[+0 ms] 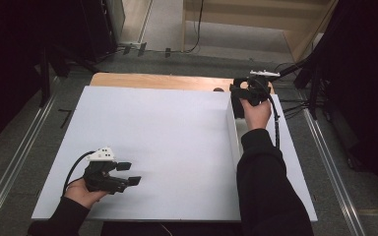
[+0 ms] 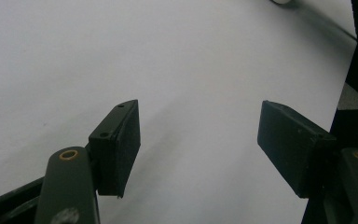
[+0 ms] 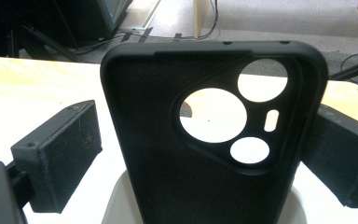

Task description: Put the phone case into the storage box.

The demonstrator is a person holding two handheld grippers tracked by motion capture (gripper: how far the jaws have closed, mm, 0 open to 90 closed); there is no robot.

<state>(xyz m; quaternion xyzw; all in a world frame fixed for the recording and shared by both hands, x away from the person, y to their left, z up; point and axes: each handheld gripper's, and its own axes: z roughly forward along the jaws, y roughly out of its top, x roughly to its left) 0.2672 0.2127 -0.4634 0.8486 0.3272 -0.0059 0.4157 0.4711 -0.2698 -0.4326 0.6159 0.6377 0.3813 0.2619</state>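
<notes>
No readable text, label, brand, number or sign anywhere.

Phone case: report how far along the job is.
Done: the black phone case stands upright in the white holder. In hand: the right gripper straddles it, with a gap at one pad, so no grip. Left: either clamp and lift or back away; which is unclear. The left gripper waits open over the table.

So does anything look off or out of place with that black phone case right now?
Nothing stands out. The black phone case stands upright between the right gripper jaws, over a white holder, with no visible damage. The left gripper sits open over the bare white table.
</notes>
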